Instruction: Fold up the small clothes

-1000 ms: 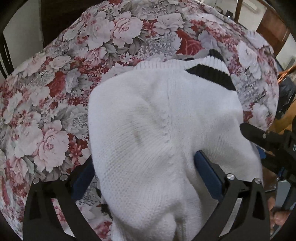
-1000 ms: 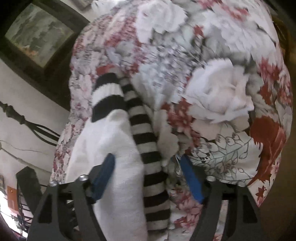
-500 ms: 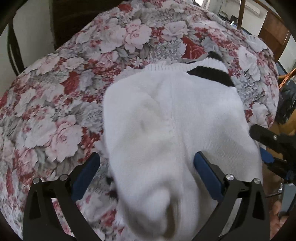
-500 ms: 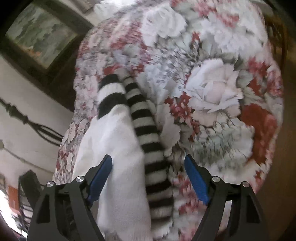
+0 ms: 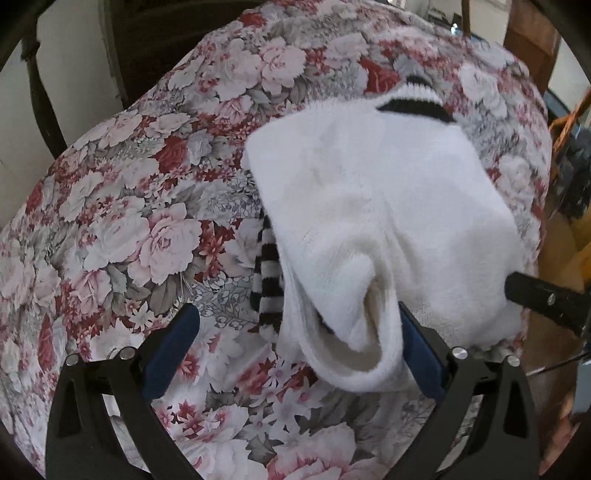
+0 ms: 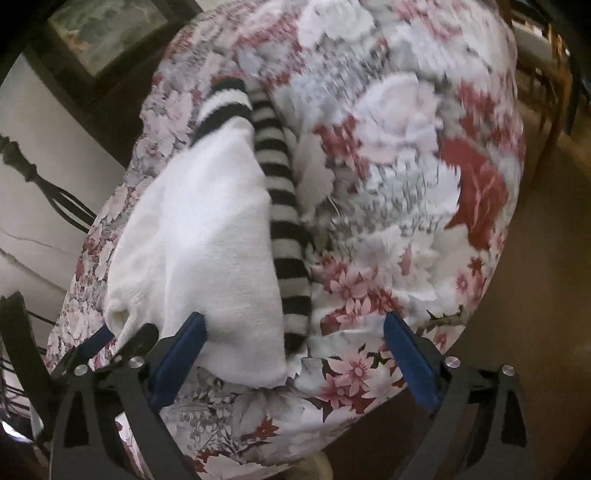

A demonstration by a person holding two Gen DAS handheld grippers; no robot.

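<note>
A small white knit garment [image 5: 373, 221] with a black-and-white cuff [image 5: 413, 98] lies folded on a floral cloth [image 5: 147, 229]. A black-and-white striped part [image 5: 267, 280] sticks out under its left edge. My left gripper [image 5: 295, 343] is open, its jaws wide apart around the garment's near end. In the right wrist view the white garment [image 6: 207, 240] and striped strip [image 6: 288, 229] lie side by side. My right gripper [image 6: 291, 354] is open around their near ends, not touching them. The right gripper's finger also shows in the left wrist view [image 5: 546, 299].
The floral cloth [image 6: 406, 184] covers a rounded table whose edge drops off close in front of the right gripper. A dark framed picture [image 6: 96, 33] hangs on the wall. Wooden furniture [image 5: 532, 40] stands at the far right.
Both grippers have pulled back from the garment. The white garment now lies further from the left gripper, with the striped part uncovered beside it. The right gripper's jaws have opened wider.
</note>
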